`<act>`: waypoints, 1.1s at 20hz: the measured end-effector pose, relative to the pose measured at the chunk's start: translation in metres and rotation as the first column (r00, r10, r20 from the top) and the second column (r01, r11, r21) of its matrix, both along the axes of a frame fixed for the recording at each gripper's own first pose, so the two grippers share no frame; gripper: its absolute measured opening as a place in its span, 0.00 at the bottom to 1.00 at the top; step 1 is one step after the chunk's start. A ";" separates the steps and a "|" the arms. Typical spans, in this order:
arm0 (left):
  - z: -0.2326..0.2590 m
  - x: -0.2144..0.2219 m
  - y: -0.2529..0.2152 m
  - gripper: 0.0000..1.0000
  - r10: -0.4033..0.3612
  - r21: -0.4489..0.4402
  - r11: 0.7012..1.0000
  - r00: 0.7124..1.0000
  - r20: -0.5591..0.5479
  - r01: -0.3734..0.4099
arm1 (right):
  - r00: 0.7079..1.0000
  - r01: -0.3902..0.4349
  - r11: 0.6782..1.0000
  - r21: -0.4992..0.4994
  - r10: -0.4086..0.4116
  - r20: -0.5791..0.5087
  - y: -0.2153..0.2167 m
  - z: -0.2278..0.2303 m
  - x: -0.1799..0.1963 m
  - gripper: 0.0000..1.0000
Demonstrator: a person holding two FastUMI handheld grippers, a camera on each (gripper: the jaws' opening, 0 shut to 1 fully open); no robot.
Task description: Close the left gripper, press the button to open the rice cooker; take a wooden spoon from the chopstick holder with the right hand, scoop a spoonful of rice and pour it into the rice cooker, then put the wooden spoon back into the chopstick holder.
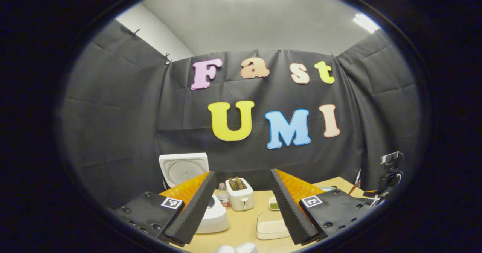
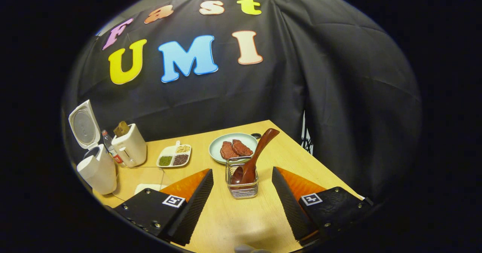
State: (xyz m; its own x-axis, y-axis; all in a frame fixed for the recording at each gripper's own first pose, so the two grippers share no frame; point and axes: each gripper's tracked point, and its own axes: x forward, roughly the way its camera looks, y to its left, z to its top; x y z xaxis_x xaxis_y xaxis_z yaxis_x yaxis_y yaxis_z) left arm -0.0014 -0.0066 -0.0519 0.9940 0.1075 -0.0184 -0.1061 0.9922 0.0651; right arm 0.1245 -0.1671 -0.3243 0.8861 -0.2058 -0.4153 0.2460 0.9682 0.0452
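Lid up on the rice cooker [image 1: 211, 211], and in the left gripper view it sits just behind the left-hand finger of the left gripper [image 1: 241, 211], its white body partly hidden by that finger and its open lid [image 1: 183, 169] standing upright above. That claw is spread wide with nothing between its fingers, hovering above the wooden table [image 1: 244, 226]. Straight ahead through the gap stands a white toaster [image 1: 240, 194] with a small bottle [image 1: 223, 195] beside it, and a shallow white tray [image 1: 272, 225] lies close to the right-hand finger.

Over to the right gripper view: the right gripper [image 2: 243, 198] is also wide open and holding nothing. Dead centre between its fingers, a little ahead of the tips, sits the wire chopstick holder [image 2: 241, 181], and the wooden spoon [image 2: 255, 157] rests in it, bowl down, handle leaning up and away to the right. Just beyond the holder is a pale plate [image 2: 217, 147] carrying two reddish pieces. Further off to the left lies a divided dish [image 2: 174, 156] of grains, then the toaster, then the cooker at far left, lid raised.
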 end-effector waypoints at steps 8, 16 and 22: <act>-0.017 0.034 -0.003 1.00 0.099 -0.039 0.994 0.993 -0.066 -0.102 | 0.997 0.054 0.994 0.091 -0.049 -0.064 -0.043 -0.052 0.084 0.96; -0.023 0.048 -0.005 0.99 0.148 0.002 0.989 0.985 -0.090 -0.148 | 0.995 0.078 0.988 0.135 -0.069 -0.067 -0.060 -0.059 0.117 0.96; -0.019 0.054 -0.007 1.00 0.149 0.032 0.989 0.985 -0.084 -0.147 | 0.996 0.074 0.988 0.134 -0.065 -0.069 -0.065 -0.061 0.123 0.68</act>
